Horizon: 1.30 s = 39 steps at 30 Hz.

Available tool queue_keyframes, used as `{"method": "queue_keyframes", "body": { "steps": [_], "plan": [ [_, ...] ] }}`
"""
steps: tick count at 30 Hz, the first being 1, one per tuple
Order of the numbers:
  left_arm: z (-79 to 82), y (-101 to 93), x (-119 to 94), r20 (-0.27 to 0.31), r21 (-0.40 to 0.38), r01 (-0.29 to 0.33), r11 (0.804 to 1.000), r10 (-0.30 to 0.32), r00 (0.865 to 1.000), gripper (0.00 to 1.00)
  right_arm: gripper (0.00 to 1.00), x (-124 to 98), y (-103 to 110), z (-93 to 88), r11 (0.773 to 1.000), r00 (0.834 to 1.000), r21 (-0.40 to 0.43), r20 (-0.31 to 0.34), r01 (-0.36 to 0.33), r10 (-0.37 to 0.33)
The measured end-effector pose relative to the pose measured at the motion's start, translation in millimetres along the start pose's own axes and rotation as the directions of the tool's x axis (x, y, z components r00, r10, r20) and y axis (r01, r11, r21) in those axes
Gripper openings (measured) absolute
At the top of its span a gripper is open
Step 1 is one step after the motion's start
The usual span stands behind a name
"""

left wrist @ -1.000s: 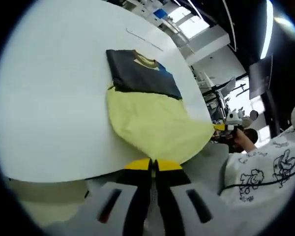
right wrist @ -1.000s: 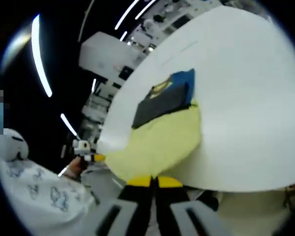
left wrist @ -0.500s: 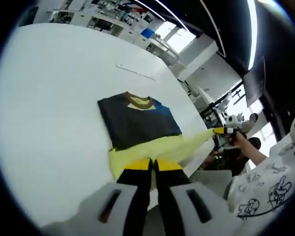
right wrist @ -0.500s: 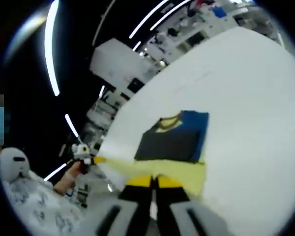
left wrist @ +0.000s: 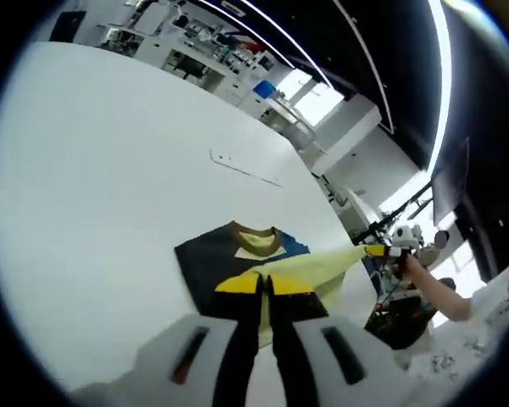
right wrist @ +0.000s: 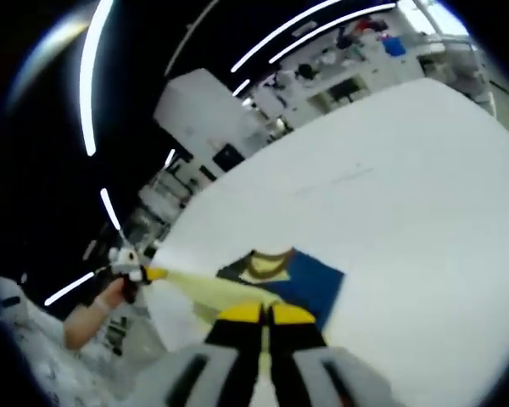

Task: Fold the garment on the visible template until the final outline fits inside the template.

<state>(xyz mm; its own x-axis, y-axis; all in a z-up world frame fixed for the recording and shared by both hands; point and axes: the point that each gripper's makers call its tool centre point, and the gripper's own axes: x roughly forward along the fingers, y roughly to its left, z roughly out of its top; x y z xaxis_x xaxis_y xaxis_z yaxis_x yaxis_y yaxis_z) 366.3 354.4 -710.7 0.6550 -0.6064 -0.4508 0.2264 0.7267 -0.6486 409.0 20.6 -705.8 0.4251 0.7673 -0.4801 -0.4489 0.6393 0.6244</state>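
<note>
Here, left gripper [left wrist: 265, 284], jaws closed, pinches yellow hem of dark navy-and-yellow T-shirt [left wrist: 205, 259]. Right gripper [right wrist: 265, 314], jaws likewise closed, pinches hem's other corner. Yellow cloth stretched taut between both grippers, lifted above dark upper part with ochre collar [left wrist: 254, 237], which lies flat on white round table [left wrist: 93, 170]. Thin outline mark [left wrist: 244, 167] on table beyond shirt. Hand [right wrist: 110, 292] holds left gripper in right gripper view.

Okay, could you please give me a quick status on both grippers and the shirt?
Left gripper and right gripper both shut on yellow hem. Hem stretched taut above the shirt on the white table. Nothing in the way.
</note>
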Motion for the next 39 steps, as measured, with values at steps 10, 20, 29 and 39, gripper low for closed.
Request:
{"method": "queue_keyframes", "body": {
  "steps": [10,20,29,39],
  "plan": [
    [23.6,47.2,34,0.028,-0.078,-0.07,0.995,0.072,0.997,0.0,0.0,41,-32,25.5,0.999,1.0,-0.015,0.004,0.03,-0.03],
    [13.6,86.1,68,0.011,-0.101,-0.154,0.983,0.156,0.988,0.0,0.0,85,-78,5.3,0.993,0.991,-0.032,-0.067,0.118,-0.119],
    [1.2,110.7,79,-0.011,-0.068,-0.216,0.974,0.216,0.976,0.0,0.0,96,-94,-0.6,0.983,0.986,-0.109,-0.062,0.149,-0.156],
    [1.8,116.8,83,0.002,0.018,-0.207,0.978,0.207,0.978,0.0,0.0,97,-95,-8.3,0.964,0.986,-0.224,-0.052,0.145,-0.16]
  ]
}}
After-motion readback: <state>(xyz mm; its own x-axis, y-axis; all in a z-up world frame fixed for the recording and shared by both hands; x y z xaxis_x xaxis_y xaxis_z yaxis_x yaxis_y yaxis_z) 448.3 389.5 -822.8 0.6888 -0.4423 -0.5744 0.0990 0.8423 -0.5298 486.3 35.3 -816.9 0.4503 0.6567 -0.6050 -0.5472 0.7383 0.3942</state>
